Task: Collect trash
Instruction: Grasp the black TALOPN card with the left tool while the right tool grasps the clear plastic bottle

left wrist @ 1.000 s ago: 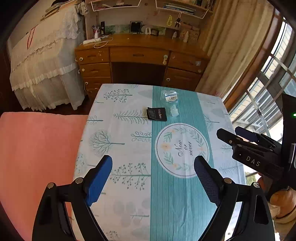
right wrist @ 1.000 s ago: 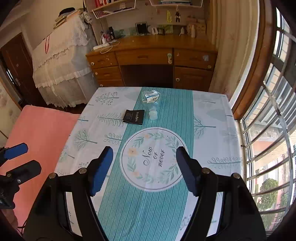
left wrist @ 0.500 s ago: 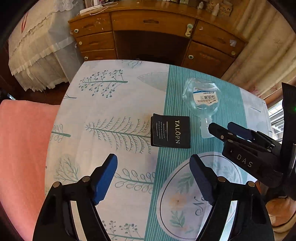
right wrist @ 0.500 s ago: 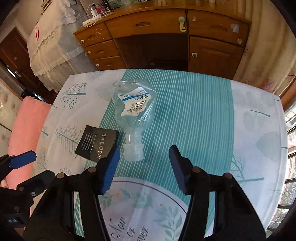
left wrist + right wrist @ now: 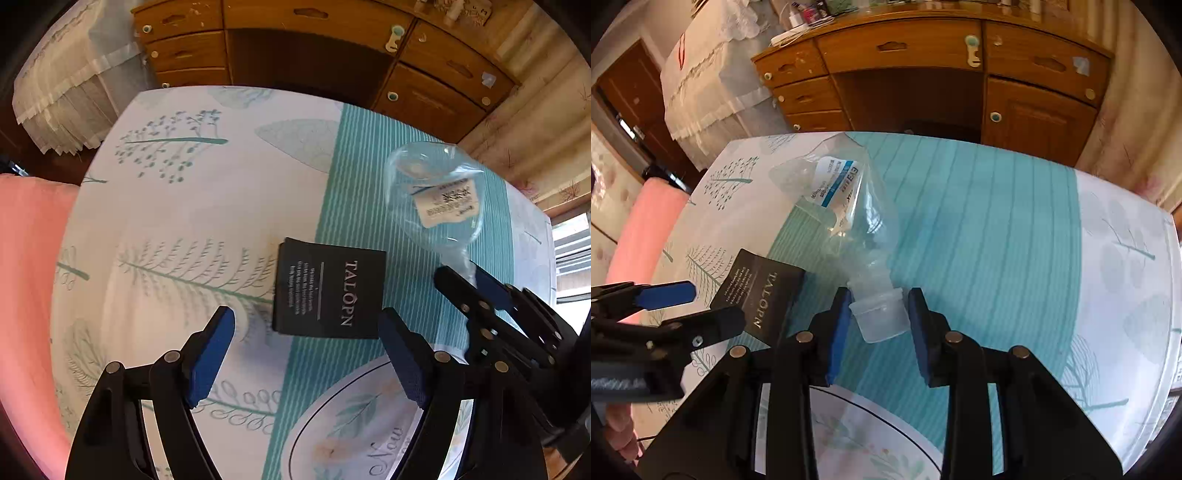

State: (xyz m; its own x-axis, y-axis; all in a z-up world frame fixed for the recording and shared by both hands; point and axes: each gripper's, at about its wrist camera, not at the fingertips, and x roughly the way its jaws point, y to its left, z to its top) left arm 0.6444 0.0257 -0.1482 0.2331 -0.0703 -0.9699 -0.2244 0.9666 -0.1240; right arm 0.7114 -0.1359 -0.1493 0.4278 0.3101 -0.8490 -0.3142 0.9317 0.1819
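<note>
The clear plastic bottle (image 5: pixel 846 206) lies on its side on the teal stripe of the surface (image 5: pixel 997 229), long axis running away from the right tongs (image 5: pixel 877 325), cap end nearest. Those tongs are closing around the cap, the right pad not yet touching. The black card (image 5: pixel 328 291) lies flat just ahead of the spread, empty left tongs (image 5: pixel 306 354).

Clothed table (image 5: pixel 207 206) bears black card (image 5: pixel 328 291) and crushed bottle (image 5: pixel 849 206).
</note>
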